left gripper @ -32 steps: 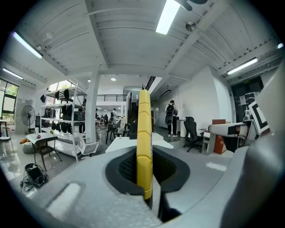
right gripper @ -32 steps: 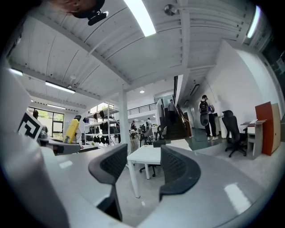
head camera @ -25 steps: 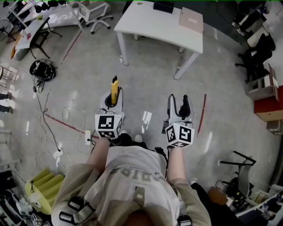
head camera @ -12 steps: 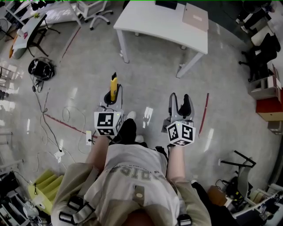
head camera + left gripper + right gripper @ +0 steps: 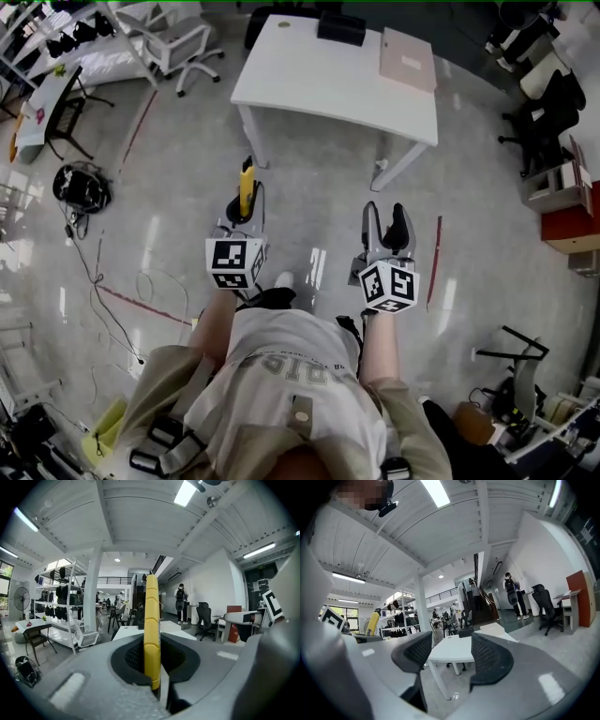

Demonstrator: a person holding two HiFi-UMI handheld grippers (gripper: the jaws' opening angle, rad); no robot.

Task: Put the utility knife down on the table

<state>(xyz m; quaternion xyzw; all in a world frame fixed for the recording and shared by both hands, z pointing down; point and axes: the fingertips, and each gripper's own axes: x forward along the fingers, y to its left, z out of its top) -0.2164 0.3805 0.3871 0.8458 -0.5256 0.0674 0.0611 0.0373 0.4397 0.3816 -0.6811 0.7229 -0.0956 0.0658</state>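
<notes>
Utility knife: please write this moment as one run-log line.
utility knife: held, not yet on table | left gripper: shut on knife | right gripper: open, empty

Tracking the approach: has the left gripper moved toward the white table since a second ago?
Yes. The left gripper, holding the utility knife, has moved forward: its gap to the white table's near edge has shrunk.
</notes>
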